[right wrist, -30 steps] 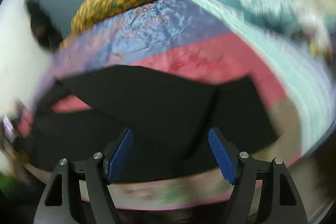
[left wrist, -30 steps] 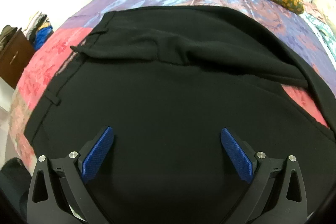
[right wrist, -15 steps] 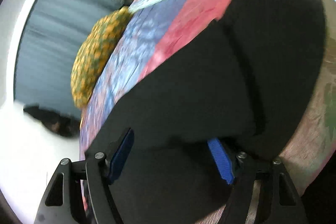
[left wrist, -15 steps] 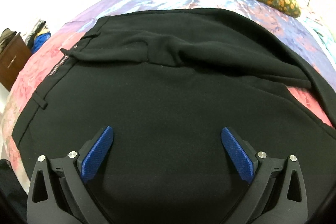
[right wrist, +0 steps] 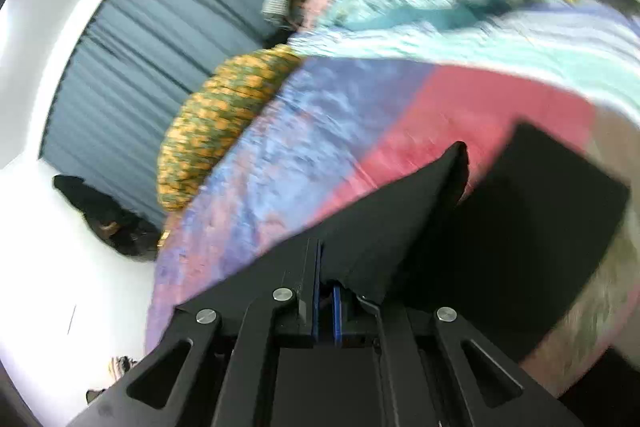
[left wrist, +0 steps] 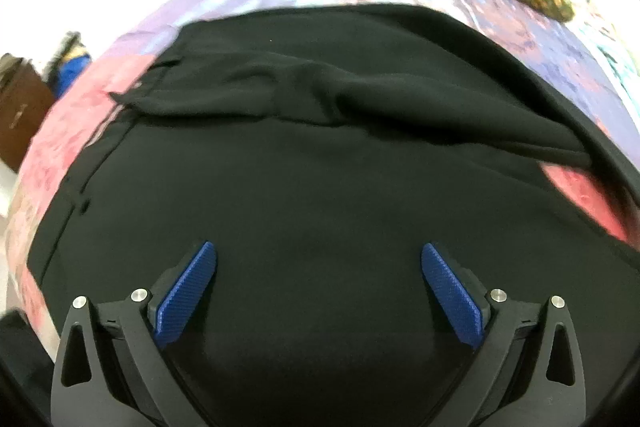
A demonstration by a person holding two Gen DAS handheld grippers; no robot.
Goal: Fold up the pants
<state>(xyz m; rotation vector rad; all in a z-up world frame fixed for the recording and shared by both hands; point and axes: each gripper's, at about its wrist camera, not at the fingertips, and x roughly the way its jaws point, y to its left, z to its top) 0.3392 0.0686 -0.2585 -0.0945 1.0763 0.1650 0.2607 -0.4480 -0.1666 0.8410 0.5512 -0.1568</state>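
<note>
Black pants lie spread across a patchwork bed, waistband to the left. The left gripper hovers over them, its blue fingers spread wide, holding nothing. The right gripper has its fingers clenched on a lifted fold of pant leg. A spotted pillow lies beyond.
</note>
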